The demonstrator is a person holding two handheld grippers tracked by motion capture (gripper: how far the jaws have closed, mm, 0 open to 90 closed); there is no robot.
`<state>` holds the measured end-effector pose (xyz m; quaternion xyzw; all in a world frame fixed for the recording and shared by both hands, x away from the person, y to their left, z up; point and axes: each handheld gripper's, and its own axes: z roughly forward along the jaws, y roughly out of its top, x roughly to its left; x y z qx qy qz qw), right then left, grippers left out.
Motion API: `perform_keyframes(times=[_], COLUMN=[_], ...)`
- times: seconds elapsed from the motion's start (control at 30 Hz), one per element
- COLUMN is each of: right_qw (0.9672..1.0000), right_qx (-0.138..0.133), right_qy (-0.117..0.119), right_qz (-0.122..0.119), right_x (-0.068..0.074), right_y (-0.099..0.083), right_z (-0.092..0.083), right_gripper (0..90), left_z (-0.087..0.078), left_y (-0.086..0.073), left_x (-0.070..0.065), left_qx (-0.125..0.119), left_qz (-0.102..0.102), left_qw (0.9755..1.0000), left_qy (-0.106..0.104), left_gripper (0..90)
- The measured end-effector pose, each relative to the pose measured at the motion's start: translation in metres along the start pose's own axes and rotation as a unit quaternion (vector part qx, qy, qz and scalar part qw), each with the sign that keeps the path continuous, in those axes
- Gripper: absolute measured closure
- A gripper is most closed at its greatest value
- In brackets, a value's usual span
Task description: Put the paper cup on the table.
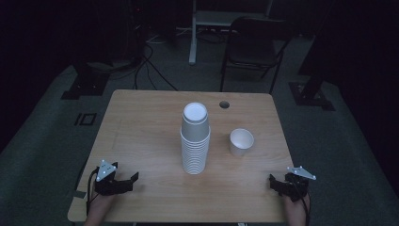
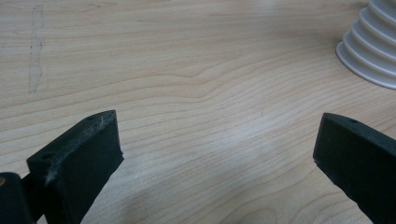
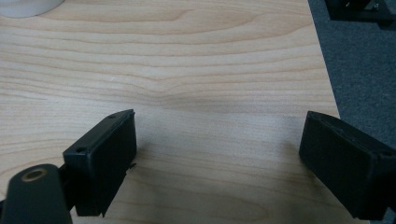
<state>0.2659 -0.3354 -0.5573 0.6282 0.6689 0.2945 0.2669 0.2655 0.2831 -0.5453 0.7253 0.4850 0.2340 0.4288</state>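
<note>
**Both hand-held grippers wide, cups ahead**

Right now my left hand-held gripper point(image 1: 133, 179) rests at the near left corner of the pale wooden bench point(image 1: 141, 132), jaws spread wide with nothing between them. My right hand-held gripper point(image 1: 273, 180) sits at the near right edge, equally wide and empty. Between them, toward the middle of the bench, stands the tall stack of upturned white paper cups point(image 1: 195, 139); its ribbed rims point(image 2: 371, 51) peek into the left gripper view's top right corner. Just beside the stack, on its right, a single white paper cup point(image 1: 241, 141) stands mouth up, apart from it. Bare wood lies between each gripper and the cups. Behind the bench, a dark folding chair point(image 1: 251, 47) stands on the floor.
</note>
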Motion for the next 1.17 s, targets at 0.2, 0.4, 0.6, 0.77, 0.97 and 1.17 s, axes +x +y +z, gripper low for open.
perform_keyframes(times=[0.2,0.4,0.6,0.77,0.97,1.17], right_qw=[1.0000,1.0000,1.0000,1.0000,1.0000,1.0000], right_qx=[0.001,0.001,0.002,0.001,0.002,0.002], right_qy=[-0.001,-0.002,-0.003,-0.003,-0.003,-0.003], right_qz=[0.008,0.008,0.009,0.009,0.009,0.009], right_x=[-0.003,-0.003,-0.003,-0.003,-0.003,-0.003], right_y=[0.001,0.001,0.001,0.001,0.001,0.001], right_z=[0.001,0.001,0.001,0.001,0.001,0.001], right_gripper=[10.6,10.6,10.6,10.6,10.6,10.6], left_z=[0.002,0.004,0.009,0.013,0.015,0.015], left_y=[0.001,0.001,0.002,0.002,0.002,0.002], left_x=[0.001,0.002,0.002,0.003,0.000,0.000], left_qx=[0.012,0.034,0.085,0.114,0.124,0.124], left_qz=[-0.008,-0.020,-0.022,-0.033,-0.022,-0.026], left_qw=[0.9999,0.9989,0.9945,0.9891,0.9868,0.9862], left_qy=[0.007,0.027,0.057,0.086,0.102,0.107], left_gripper=[1.3,1.4,1.4,1.4,1.3,1.3])
